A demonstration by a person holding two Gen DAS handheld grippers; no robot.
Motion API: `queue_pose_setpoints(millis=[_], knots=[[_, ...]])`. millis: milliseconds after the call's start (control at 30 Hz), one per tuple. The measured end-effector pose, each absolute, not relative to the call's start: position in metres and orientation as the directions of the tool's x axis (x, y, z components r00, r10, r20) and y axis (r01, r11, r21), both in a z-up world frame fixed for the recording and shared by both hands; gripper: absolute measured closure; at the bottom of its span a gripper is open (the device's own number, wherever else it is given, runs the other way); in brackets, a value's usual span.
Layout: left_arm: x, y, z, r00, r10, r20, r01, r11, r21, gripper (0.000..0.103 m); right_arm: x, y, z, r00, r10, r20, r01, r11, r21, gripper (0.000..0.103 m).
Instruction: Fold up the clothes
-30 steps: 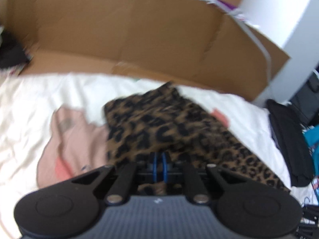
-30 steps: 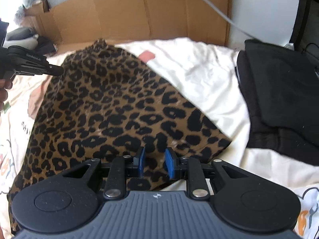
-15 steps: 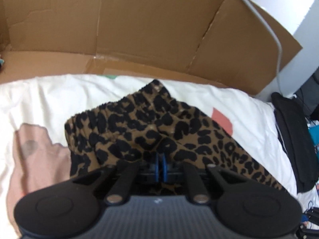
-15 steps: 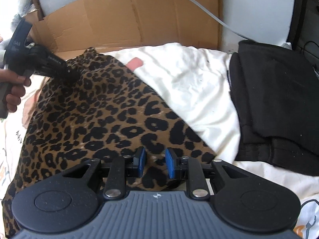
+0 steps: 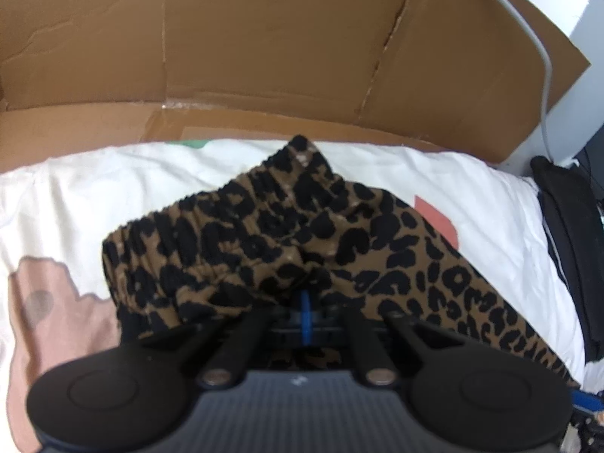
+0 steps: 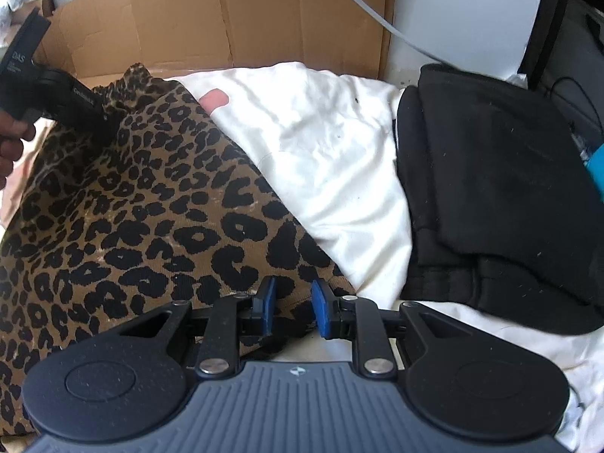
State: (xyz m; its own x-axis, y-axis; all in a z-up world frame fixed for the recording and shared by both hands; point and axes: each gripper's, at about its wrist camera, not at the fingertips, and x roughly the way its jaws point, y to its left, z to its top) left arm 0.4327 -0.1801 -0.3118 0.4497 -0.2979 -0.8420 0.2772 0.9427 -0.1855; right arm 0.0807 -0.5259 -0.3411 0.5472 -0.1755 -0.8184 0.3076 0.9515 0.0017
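- The leopard-print garment lies spread on a white sheet, running from the near left of the right wrist view up to its gathered waistband at the far edge.
- The left gripper has its blue jaws pressed together on a fold of fabric just below the waistband, which bunches up around them; in the right wrist view the same gripper bites the garment's far left corner, with the person's hand behind it.
- The right gripper sits at the garment's near edge with its jaws parted by a narrow gap; leopard cloth shows between and under them, but I cannot tell whether either pad touches it.
- A flattened cardboard box stands as a wall right behind the sheet's far edge, its bottom flap reaching the bedding; the waistband's tip nearly meets it.
- A grey cable crosses the cardboard towards the white wall.
- A stack of folded black clothes lies on the sheet to the right, well apart from the garment, with a bare band of sheet between them.
- A pink printed patch marks the sheet to the garment's left.
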Motion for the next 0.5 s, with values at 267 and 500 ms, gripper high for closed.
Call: queue_pose_setpoints(millis=[267,500], knots=[[0.395,-0.162,-0.267,0.497,-0.383,-0.779,0.347,0.910,-0.226,0.081,0.065,-0.518,-0.314,0.612,-0.107,-0.784,0.289,0.953,0.096,0.074],[0.340,-0.128,-0.236,0.508,-0.438,-0.742,0.353,0.891,-0.285,0.075,0.060,-0.494,-0.293,0.654,-0.045,-0.755,0.231,0.962,0.143,0.074]])
